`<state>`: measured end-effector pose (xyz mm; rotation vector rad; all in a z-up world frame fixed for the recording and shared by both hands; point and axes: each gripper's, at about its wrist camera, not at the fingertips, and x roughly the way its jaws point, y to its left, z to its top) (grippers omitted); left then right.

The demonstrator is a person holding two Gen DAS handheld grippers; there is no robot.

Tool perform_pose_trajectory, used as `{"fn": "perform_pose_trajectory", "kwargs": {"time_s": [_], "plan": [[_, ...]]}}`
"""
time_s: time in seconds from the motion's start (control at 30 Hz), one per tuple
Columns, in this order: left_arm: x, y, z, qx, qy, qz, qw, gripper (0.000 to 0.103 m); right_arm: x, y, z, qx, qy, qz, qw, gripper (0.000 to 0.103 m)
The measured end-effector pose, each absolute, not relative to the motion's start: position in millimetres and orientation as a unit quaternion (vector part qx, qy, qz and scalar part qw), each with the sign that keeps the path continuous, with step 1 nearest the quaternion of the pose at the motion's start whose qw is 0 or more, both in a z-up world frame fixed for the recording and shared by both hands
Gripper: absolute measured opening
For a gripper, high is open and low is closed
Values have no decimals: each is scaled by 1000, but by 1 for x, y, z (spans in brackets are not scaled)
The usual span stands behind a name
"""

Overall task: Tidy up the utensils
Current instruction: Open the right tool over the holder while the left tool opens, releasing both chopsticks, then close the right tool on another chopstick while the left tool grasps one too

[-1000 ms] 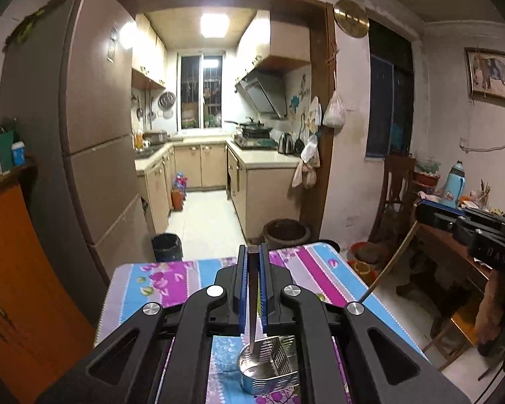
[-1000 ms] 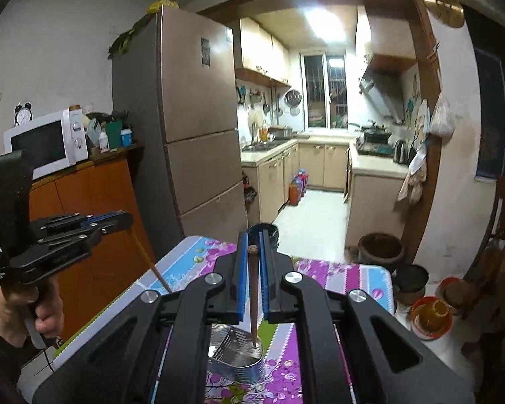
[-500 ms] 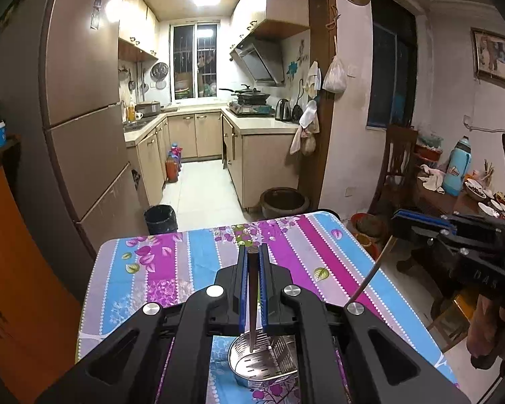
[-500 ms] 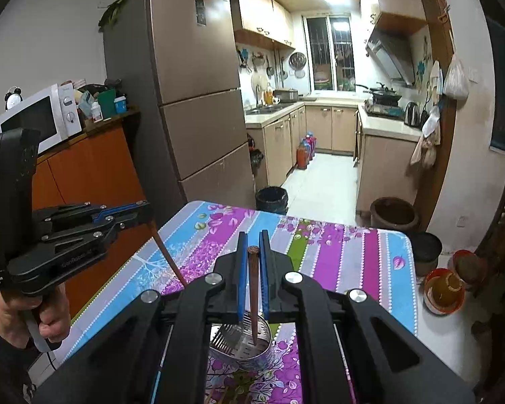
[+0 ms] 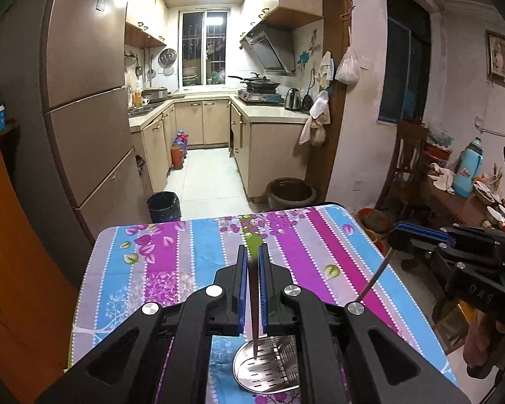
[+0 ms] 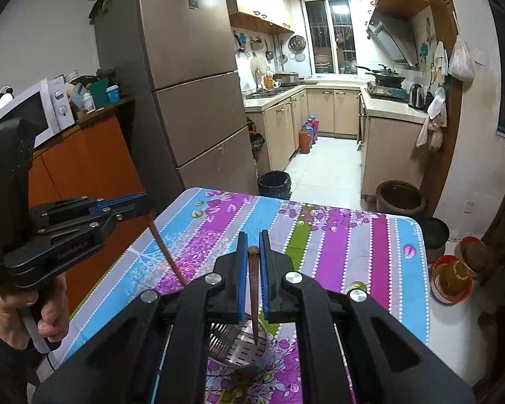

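My left gripper (image 5: 251, 262) pinches a dark chopstick (image 5: 253, 316), tip hanging over the perforated steel utensil holder (image 5: 269, 367) at six o'clock on the striped floral tablecloth (image 5: 171, 262). My right gripper (image 6: 251, 252) pinches another brown chopstick (image 6: 253, 289) above the same holder.

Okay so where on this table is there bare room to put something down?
The far half of the striped tablecloth is bare, out to the edge by the bin. The near end is crowded: the metal utensil holder sits under both grippers.
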<state>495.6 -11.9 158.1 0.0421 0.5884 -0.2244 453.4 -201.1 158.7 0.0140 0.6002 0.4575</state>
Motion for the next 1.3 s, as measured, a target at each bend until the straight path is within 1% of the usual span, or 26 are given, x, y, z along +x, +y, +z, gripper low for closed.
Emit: {"fn": "perform_pose_trajectory", "kwargs": {"time_s": [0.03, 0.1, 0.13, 0.17, 0.23, 0.33, 0.4, 0.43, 0.5, 0.6, 0.7, 0.83, 0.9, 0.93, 1.03, 1.13, 1.3], "plan": [[497, -11, 158, 20, 290, -108, 951, 8, 455, -203, 159, 7, 292, 220, 931, 7], [500, -8, 158, 15, 291, -104, 951, 9, 457, -206, 160, 10, 285, 213, 934, 20], [501, -6, 158, 12, 290, -102, 951, 13, 456, -209, 161, 14, 278, 211, 937, 31], [501, -4, 158, 11, 289, -100, 952, 16, 455, -212, 162, 18, 271, 209, 940, 36], [500, -2, 160, 8, 283, -94, 954, 30, 454, -217, 165, 23, 263, 209, 942, 39], [500, 4, 162, -1, 277, -88, 957, 33, 451, -224, 168, 28, 248, 207, 946, 44], [499, 8, 164, -6, 275, -86, 958, 35, 451, -227, 170, 32, 244, 208, 947, 44], [497, 10, 165, -7, 273, -83, 958, 38, 449, -230, 171, 33, 241, 208, 948, 45], [495, 14, 167, -8, 270, -79, 959, 40, 446, -233, 171, 34, 238, 206, 949, 48], [488, 19, 169, -8, 267, -74, 961, 42, 441, -237, 173, 32, 234, 199, 951, 49], [475, 24, 174, -10, 260, -73, 963, 44, 428, -243, 178, 37, 225, 197, 953, 54], [428, 33, 182, 0, 222, -66, 973, 56, 393, -254, 185, 38, 201, 199, 958, 63], [397, 35, 186, 12, 195, -62, 979, 60, 366, -261, 190, 39, 183, 202, 961, 67], [379, 36, 188, 16, 179, -61, 982, 65, 352, -264, 192, 38, 174, 201, 963, 70], [322, 40, 190, 27, 133, -63, 989, 75, 307, -273, 196, 34, 143, 202, 968, 81], [271, 43, 187, 32, 100, -66, 992, 80, 272, -277, 196, 27, 125, 201, 971, 89], [197, 50, 170, 31, 64, -73, 995, 85, 216, -272, 183, 5, 105, 201, 974, 92]]}}
